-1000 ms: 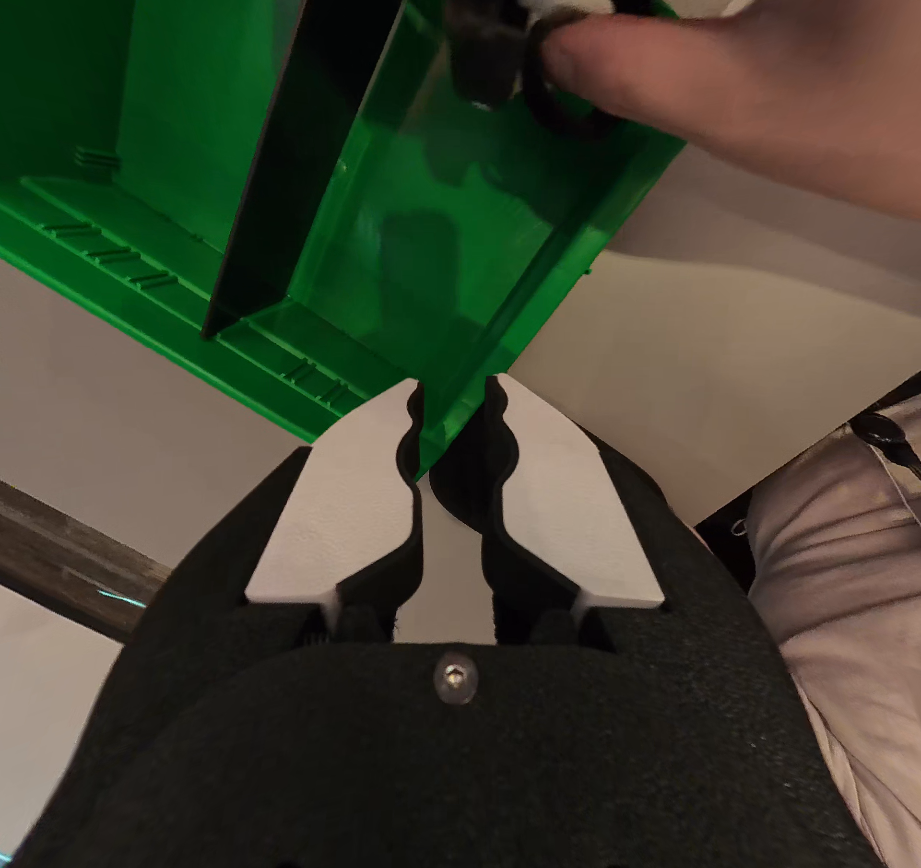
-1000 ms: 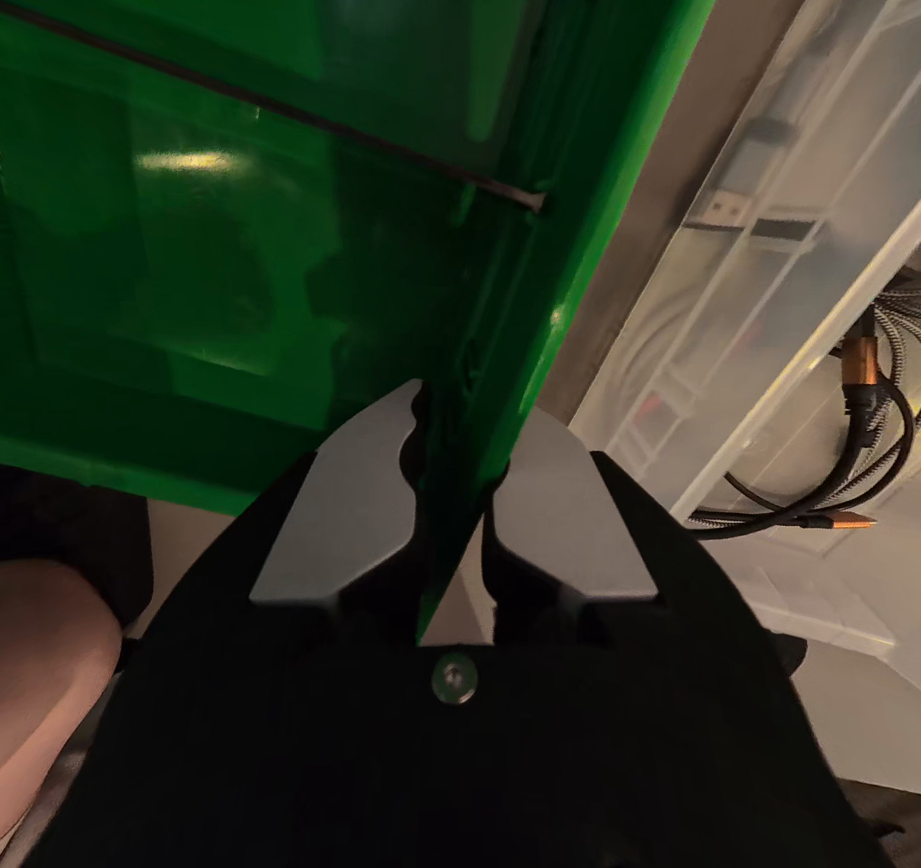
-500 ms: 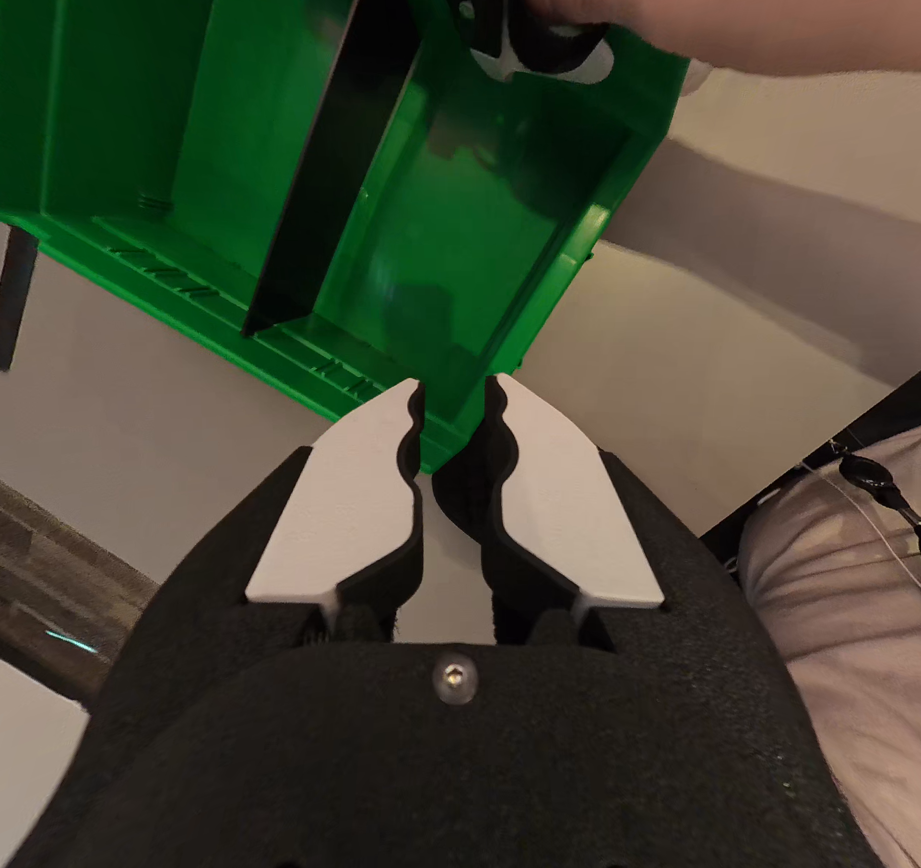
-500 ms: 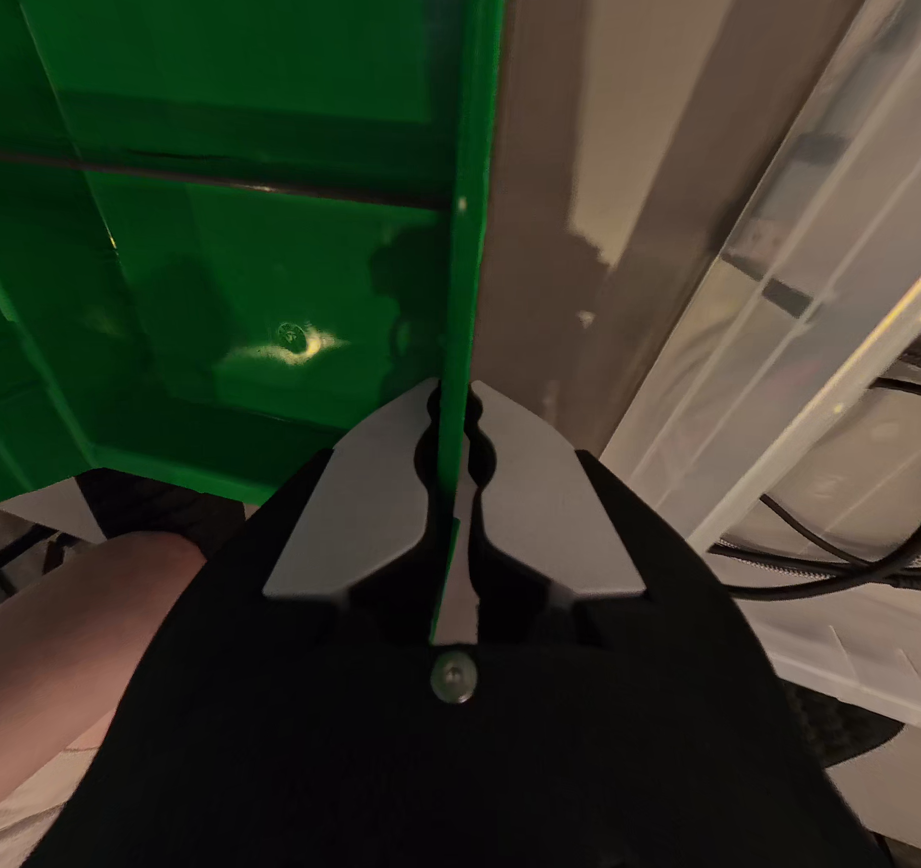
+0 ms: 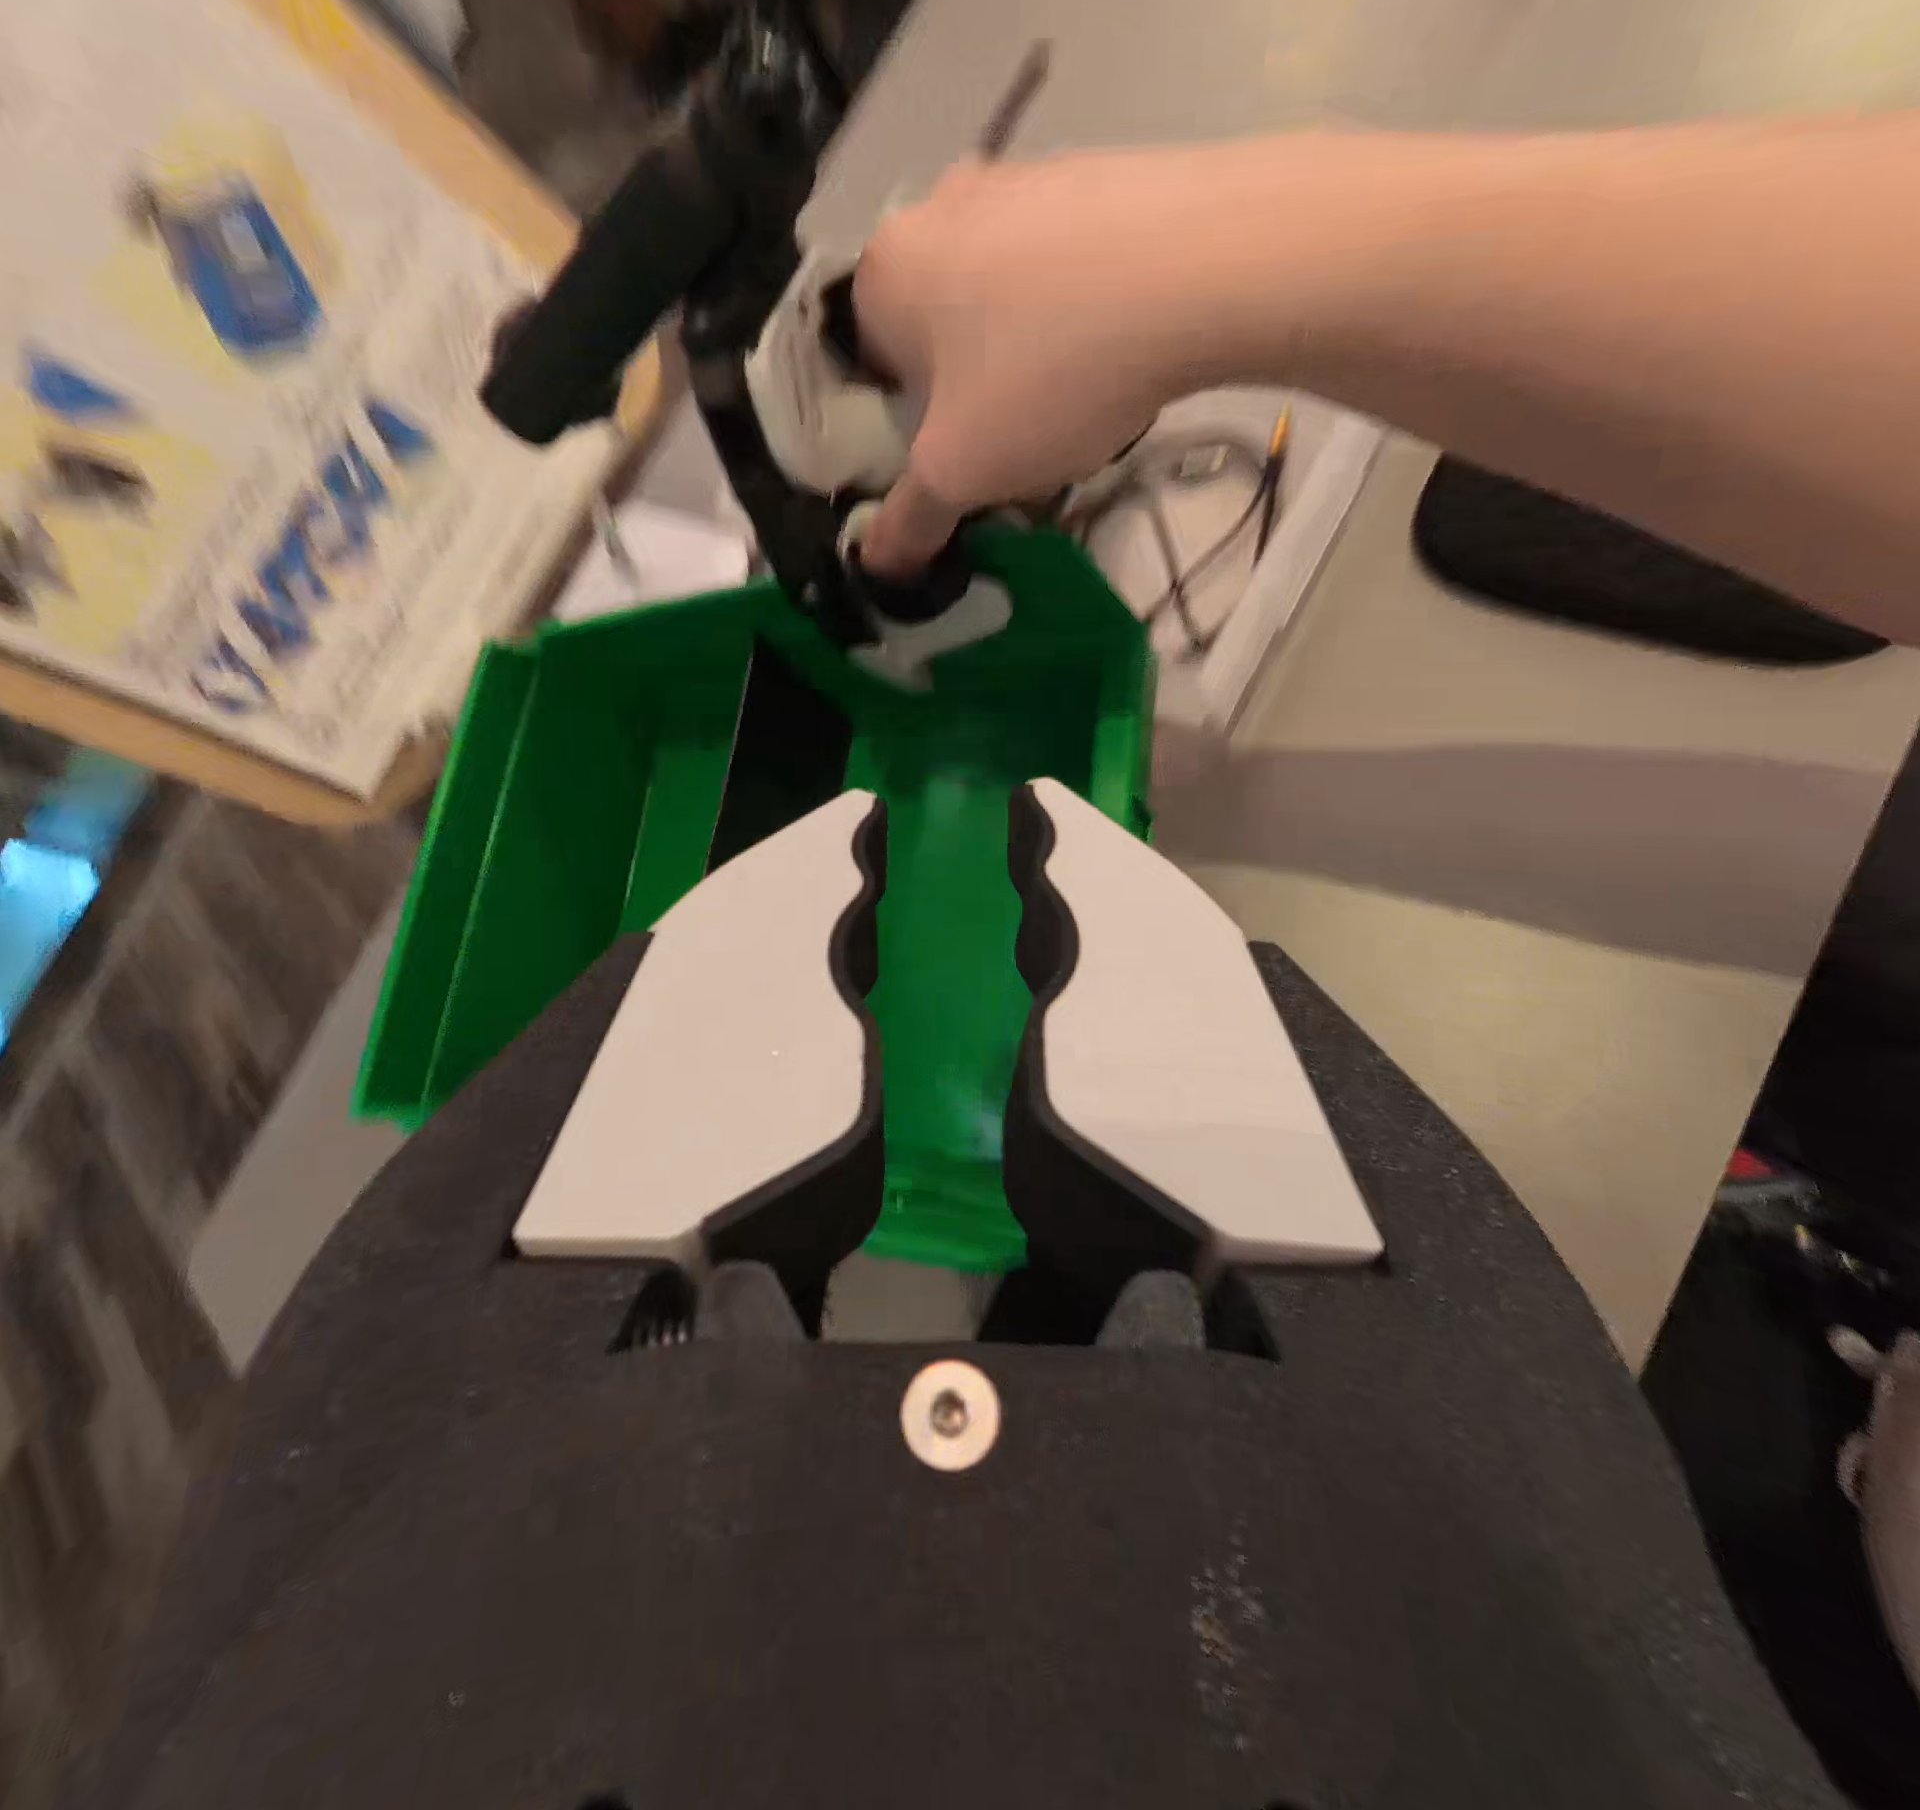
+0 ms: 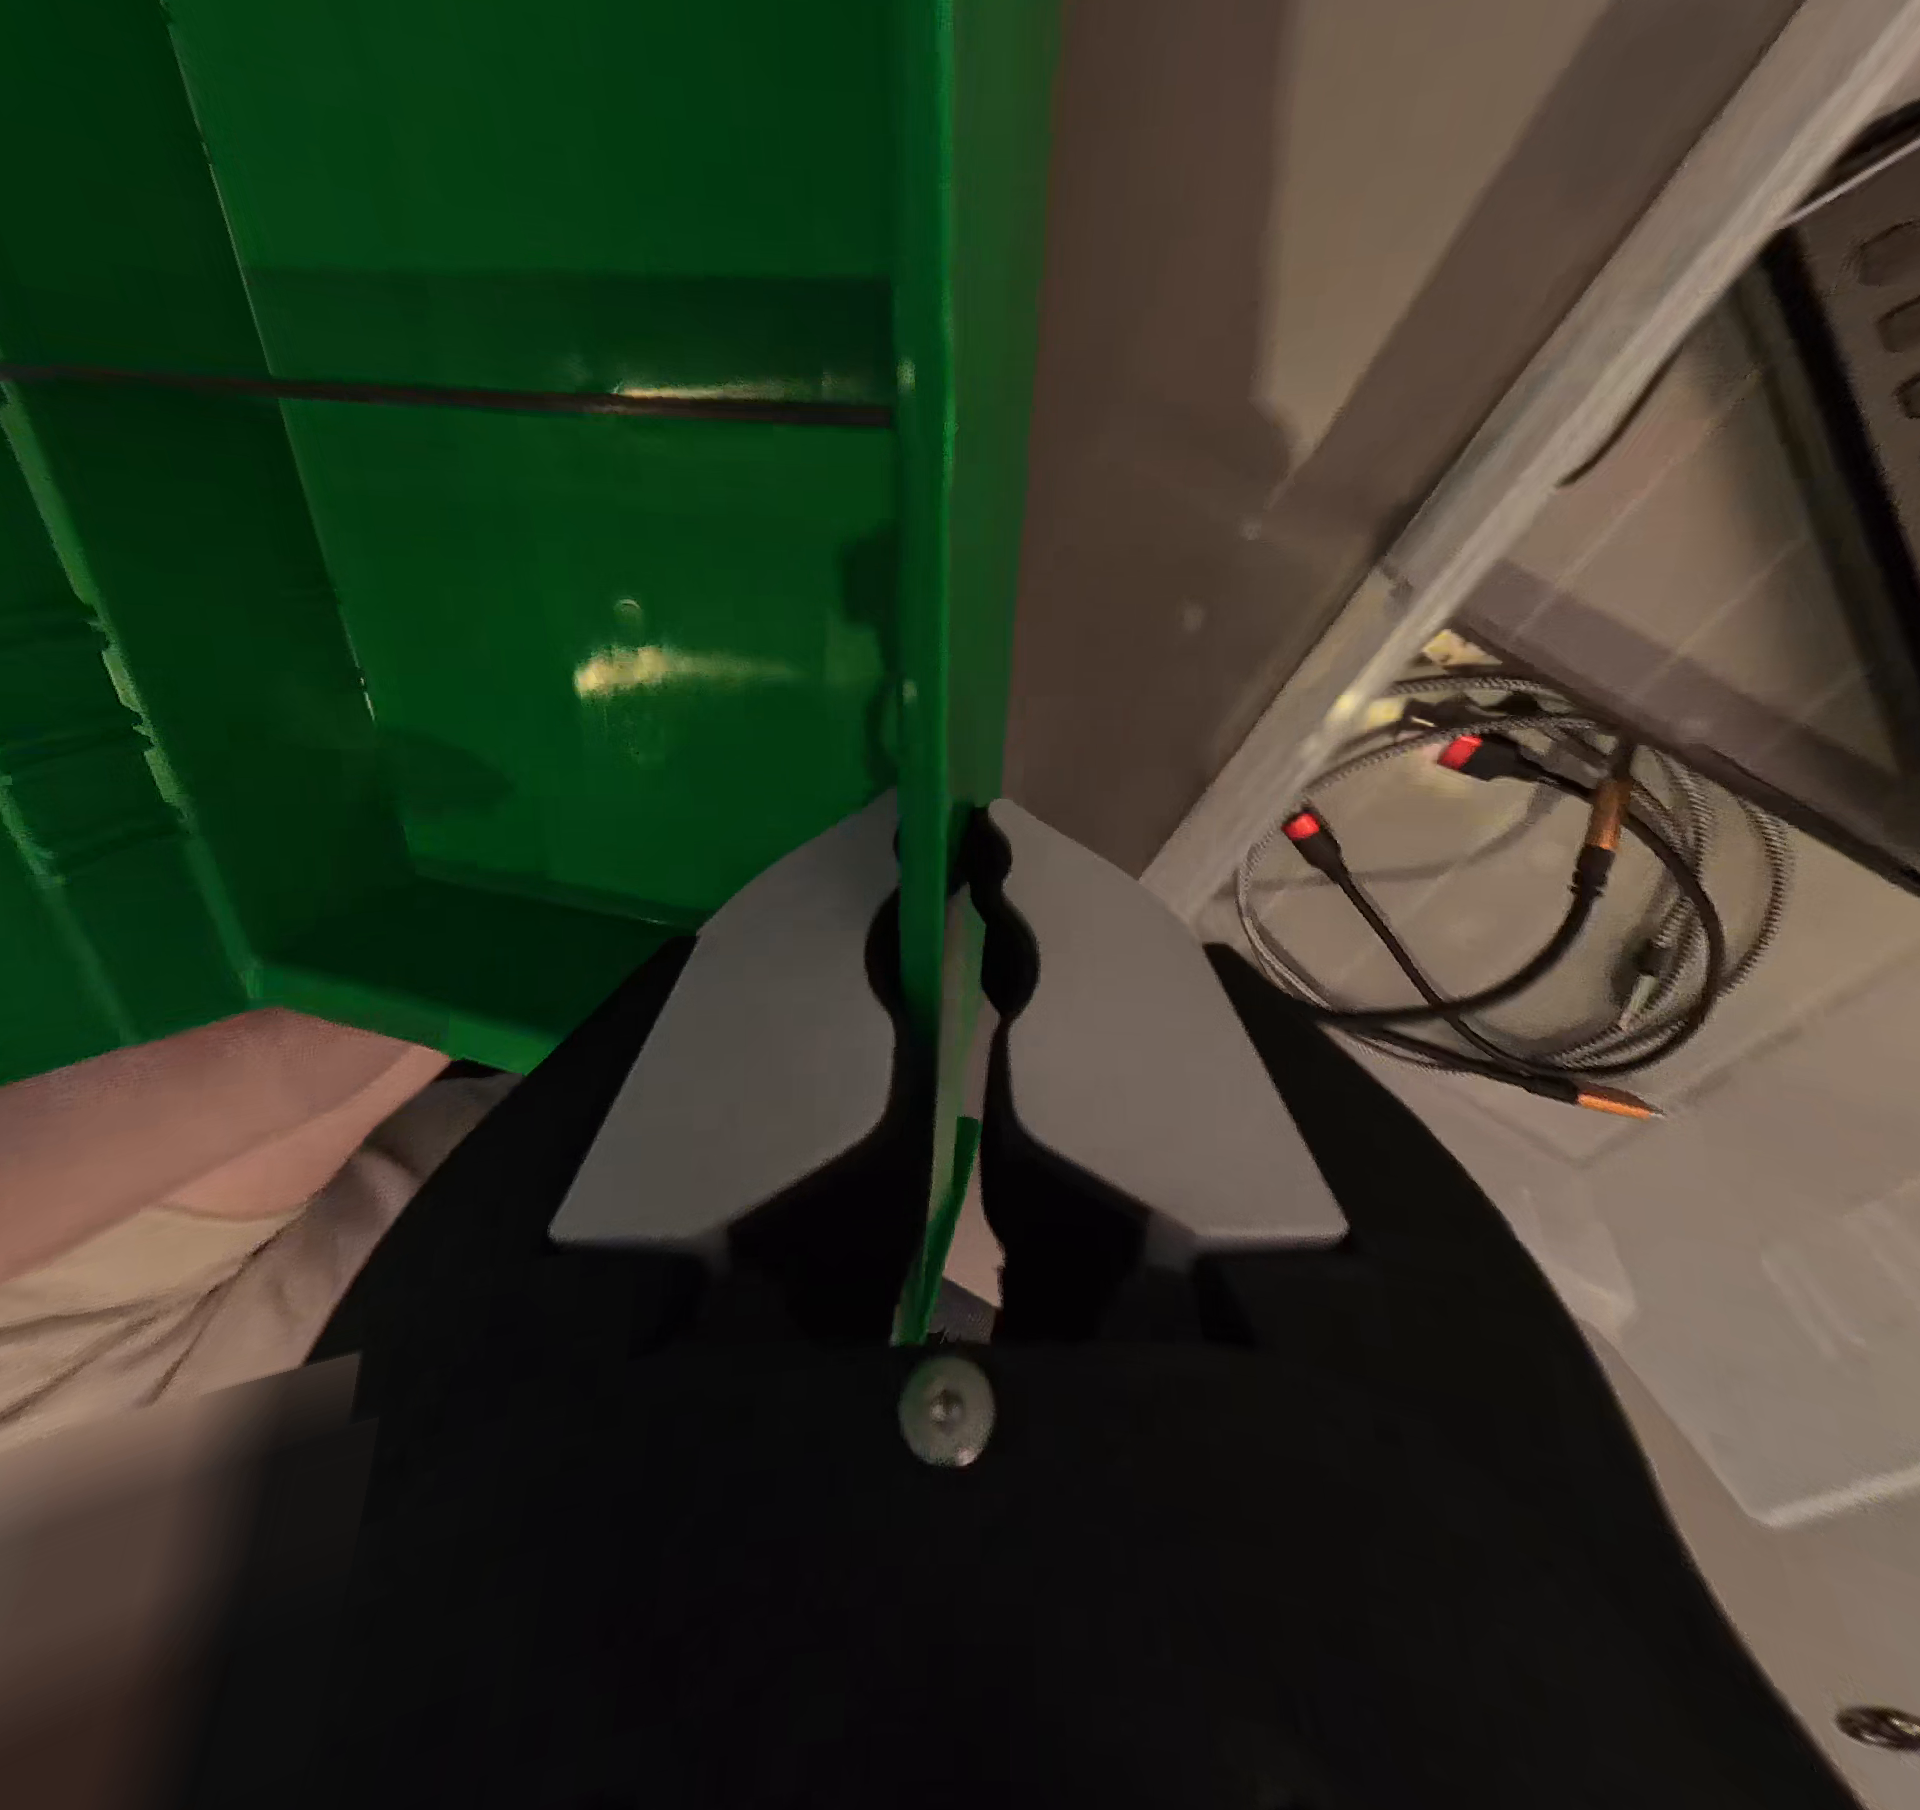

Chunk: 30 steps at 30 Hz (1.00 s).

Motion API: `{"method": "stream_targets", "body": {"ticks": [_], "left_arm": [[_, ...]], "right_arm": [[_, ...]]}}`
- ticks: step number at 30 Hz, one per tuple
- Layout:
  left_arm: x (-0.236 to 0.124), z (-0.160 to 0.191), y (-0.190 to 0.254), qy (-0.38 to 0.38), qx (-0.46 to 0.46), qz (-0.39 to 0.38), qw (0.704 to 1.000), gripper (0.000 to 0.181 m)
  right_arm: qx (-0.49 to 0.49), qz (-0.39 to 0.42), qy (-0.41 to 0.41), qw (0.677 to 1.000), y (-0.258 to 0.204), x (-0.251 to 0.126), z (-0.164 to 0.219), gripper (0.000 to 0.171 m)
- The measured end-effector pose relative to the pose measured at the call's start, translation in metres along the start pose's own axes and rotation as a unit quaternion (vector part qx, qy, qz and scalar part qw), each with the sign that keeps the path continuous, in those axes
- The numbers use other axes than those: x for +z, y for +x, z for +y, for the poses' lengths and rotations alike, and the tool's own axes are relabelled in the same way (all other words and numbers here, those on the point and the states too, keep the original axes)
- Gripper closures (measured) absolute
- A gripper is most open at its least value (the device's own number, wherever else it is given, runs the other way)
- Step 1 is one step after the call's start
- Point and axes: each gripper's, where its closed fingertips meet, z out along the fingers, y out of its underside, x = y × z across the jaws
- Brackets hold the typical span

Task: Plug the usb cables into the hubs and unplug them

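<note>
**Desk:** So, which step is being carried out?

**Photographer:** Seemingly none of the plugging yet. Both grippers are handling a green bin [image 5: 582,825], which is looking like set-up or clearing. The usb cables [image 6: 1496,929] are lying coiled inside a clear container [image 6: 1455,534] at about 3 o'clock in the right wrist view, well apart from either gripper. No hub is showing clearly.

**Desk:** What is the next move calling for?

**Photographer:** In my judgement, it is calling for the bin to be set down on the worktop [image 5: 1455,981] and let go, and then for a reach toward the cables.

**Desk:** And the grippers?

**Photographer:** The right gripper [image 6: 940,810] is pinching the bin's thin side wall, its jaws nearly together, with the bin filling 9 to 12 o'clock. From the left wrist view, a hand [image 5: 997,378] is holding that gripper at the bin's far rim, at 12 o'clock. The left gripper [image 5: 948,794] is standing part-way open, with the bin's green floor showing through the gap. The picture is blurring, so I cannot tell whether it is touching the bin.
</note>
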Motion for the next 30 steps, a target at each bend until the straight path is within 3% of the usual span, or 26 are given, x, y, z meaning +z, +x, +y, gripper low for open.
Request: {"method": "stream_targets", "body": {"ticks": [1, 4, 9, 13, 17, 21, 24, 30], "left_arm": [[-0.01, -0.012, 0.004, 0.041, 0.012, -0.01, 0.999, 0.161], [-0.036, -0.031, 0.014, 0.123, 0.045, -0.045, 0.99, 0.161], [-0.046, -0.032, 0.031, 0.151, 0.038, 0.013, 0.988, 0.145], [-0.019, -0.026, 0.017, 0.108, 0.016, 0.036, 0.993, 0.136], [0.037, -0.033, 0.003, 0.072, -0.044, 0.099, 0.992, 0.112], [0.12, -0.026, -0.019, -0.007, -0.14, 0.131, 0.981, 0.112], [0.171, -0.037, -0.019, 0.021, -0.205, 0.173, 0.963, 0.124], [0.24, 0.006, 0.003, -0.098, -0.247, 0.185, 0.946, 0.1]], "right_arm": [[-0.004, -0.005, 0.006, 1.0, 0.001, -0.014, 0.003, 0.165], [-0.003, -0.019, 0.034, 0.999, 0.017, -0.059, 0.017, 0.164], [0.038, -0.019, 0.076, 0.996, 0.09, -0.129, 0.065, 0.162], [0.106, 0.019, 0.12, 0.987, 0.176, -0.171, 0.119, 0.163], [0.198, 0.055, 0.173, 0.963, 0.263, -0.196, 0.182, 0.163], [0.281, 0.092, 0.216, 0.931, 0.334, -0.198, 0.244, 0.163], [0.326, 0.105, 0.224, 0.912, 0.37, -0.181, 0.286, 0.164], [0.387, 0.087, 0.215, 0.892, 0.408, -0.125, 0.342, 0.163]]}}
